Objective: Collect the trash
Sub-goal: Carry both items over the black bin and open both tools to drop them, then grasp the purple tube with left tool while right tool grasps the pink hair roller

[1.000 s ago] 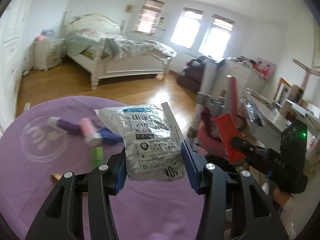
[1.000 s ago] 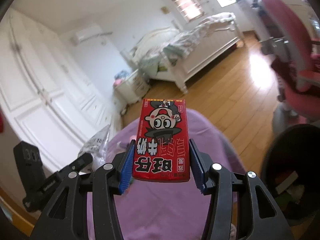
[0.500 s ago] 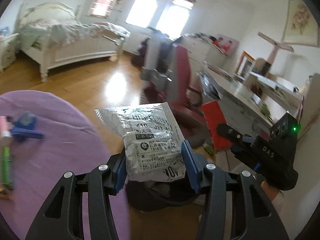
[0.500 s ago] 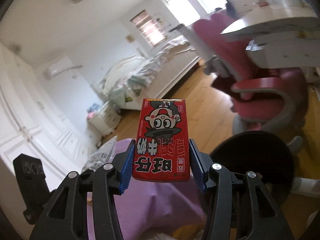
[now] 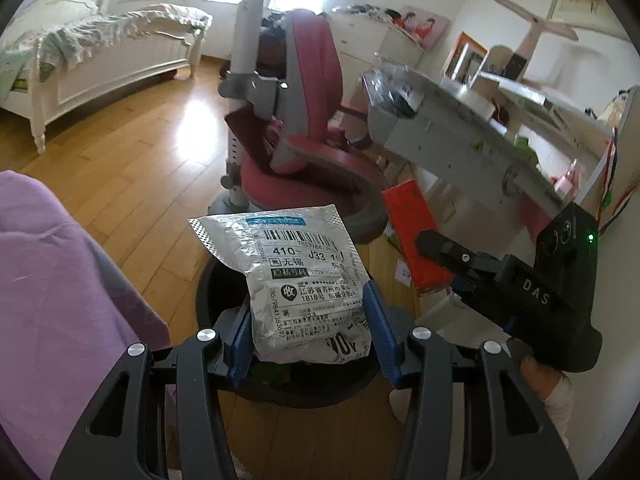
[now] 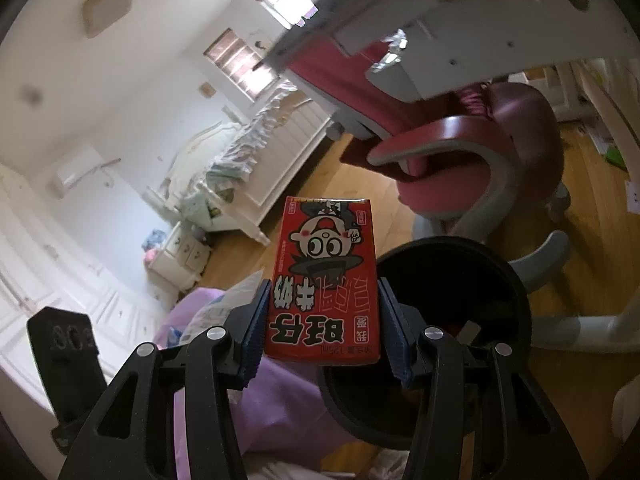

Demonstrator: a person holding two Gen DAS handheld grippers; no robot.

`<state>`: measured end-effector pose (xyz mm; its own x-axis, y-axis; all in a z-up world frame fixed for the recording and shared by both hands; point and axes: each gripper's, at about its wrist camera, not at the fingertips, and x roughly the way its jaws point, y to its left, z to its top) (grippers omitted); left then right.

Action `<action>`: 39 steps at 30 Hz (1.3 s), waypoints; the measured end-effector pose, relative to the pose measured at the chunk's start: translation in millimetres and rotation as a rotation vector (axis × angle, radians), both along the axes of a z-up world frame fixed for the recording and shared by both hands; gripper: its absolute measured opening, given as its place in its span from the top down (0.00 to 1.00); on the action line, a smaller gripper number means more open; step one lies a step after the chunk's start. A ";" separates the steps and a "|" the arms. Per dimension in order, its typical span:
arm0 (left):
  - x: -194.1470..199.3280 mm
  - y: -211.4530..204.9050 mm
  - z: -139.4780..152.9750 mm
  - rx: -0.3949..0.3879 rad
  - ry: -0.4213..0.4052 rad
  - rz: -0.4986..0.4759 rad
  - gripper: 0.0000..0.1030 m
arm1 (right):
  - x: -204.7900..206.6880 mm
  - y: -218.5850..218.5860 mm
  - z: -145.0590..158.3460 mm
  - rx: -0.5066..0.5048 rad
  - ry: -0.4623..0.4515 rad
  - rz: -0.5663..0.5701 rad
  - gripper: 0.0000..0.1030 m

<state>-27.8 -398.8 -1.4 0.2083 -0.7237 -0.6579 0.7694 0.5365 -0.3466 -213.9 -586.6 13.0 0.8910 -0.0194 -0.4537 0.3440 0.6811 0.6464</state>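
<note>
My left gripper (image 5: 308,332) is shut on a silver mailer bag (image 5: 304,280) with a printed shipping label and holds it over a black trash bin (image 5: 212,280) on the floor. My right gripper (image 6: 326,332) is shut on a red milk carton (image 6: 326,276) with a cartoon face and holds it beside and above the same bin (image 6: 480,272). The right gripper and its red carton (image 5: 412,232) also show at the right of the left wrist view. The silver bag (image 6: 228,300) shows at the lower left of the right wrist view.
A purple-covered table (image 5: 60,288) lies to the left of the bin. A pink chair (image 5: 304,120) on a grey base stands just beyond the bin. A cluttered grey desk (image 5: 460,128) is to the right, and a white bed (image 5: 100,52) stands far left on the wood floor.
Both grippers have swung right, away from the purple table, and now hold their items over and beside the black bin. Both grips are unchanged.
</note>
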 end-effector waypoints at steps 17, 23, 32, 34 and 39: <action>4.6 -51.4 -29.5 0.123 0.020 -0.046 0.43 | 3.3 -23.5 -37.2 0.037 0.094 -0.045 0.45; 4.3 -28.4 -8.8 0.042 0.054 -0.023 0.39 | -2.8 -22.1 -33.6 0.018 0.097 -0.095 0.25; 17.0 78.0 32.3 -0.062 0.004 0.128 0.39 | 37.3 37.5 -7.4 -0.065 0.099 0.057 0.26; 29.3 119.9 37.6 -0.075 -0.014 0.211 0.39 | 56.2 64.7 2.3 -0.105 0.094 0.136 0.26; 65.6 221.5 42.9 0.029 -0.123 0.371 0.39 | 104.4 141.1 24.1 -0.194 0.066 0.389 0.26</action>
<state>37.9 -177.4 41.5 0.5303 -0.5661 -0.6312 0.5564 0.7941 -0.2446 -109.5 -445.5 37.1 0.8181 0.2212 -0.5308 0.0740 0.8749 0.4787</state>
